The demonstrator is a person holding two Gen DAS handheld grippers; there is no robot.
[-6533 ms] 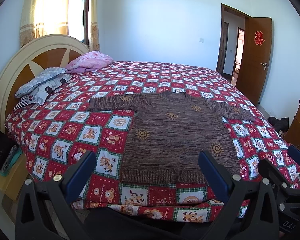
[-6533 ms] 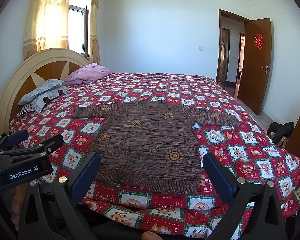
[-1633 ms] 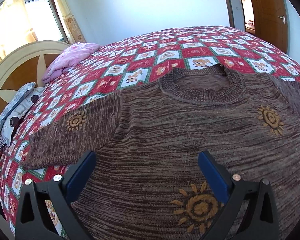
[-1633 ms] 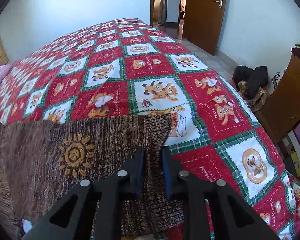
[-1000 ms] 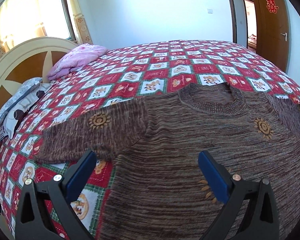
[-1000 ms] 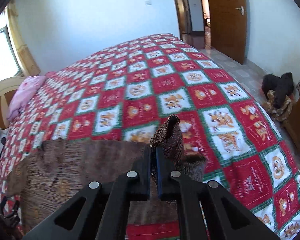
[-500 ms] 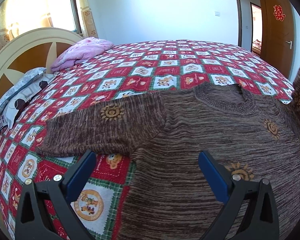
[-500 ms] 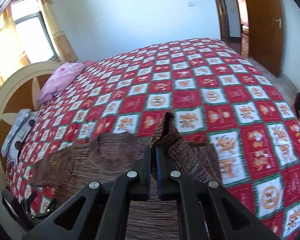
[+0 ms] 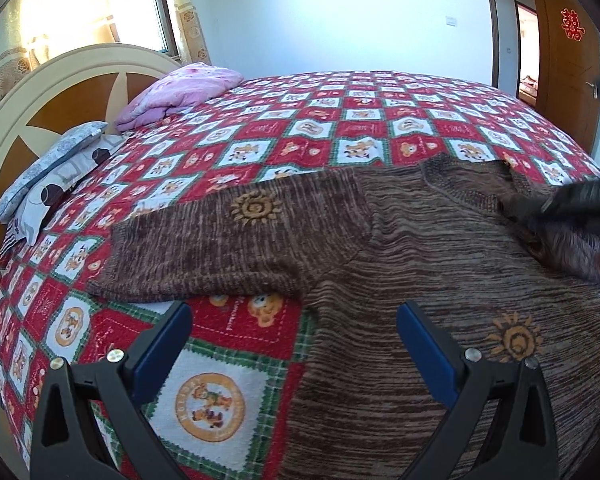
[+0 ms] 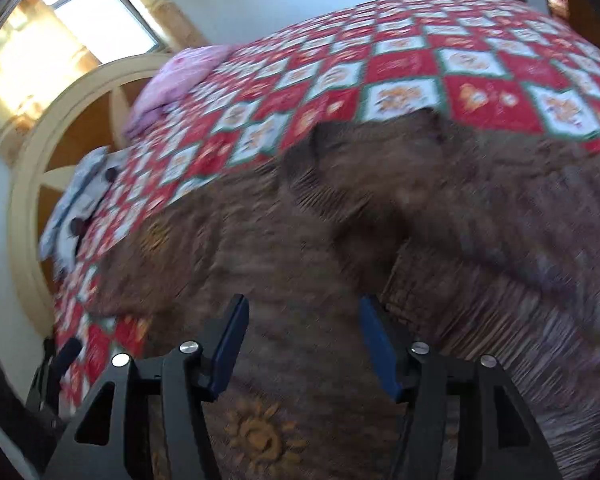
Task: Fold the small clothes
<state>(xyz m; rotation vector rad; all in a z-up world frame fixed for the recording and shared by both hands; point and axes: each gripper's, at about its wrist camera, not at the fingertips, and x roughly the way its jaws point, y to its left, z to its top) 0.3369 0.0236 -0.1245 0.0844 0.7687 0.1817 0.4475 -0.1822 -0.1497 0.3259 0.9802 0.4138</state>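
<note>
Sweater (image 9: 440, 264) lies flat on the quilt (image 9: 340, 128), its right sleeve (image 10: 384, 208) now folded across the chest. My right gripper (image 10: 300, 340) has just been opening; its jaws stand about half apart with nothing between them (view is blurred). Left gripper (image 9: 292, 344) hangs wide open and empty, over the sweater's side seam just below the outstretched left sleeve (image 9: 236, 240). Risk, as I judge it: the loose knit could snag a right pad on pulling away and drag the fold open.

Quilt (image 9: 380, 120) past sweater (image 9: 420, 240) lies open; pillows (image 9: 52, 176) & headboard (image 9: 40, 92) block far left.
</note>
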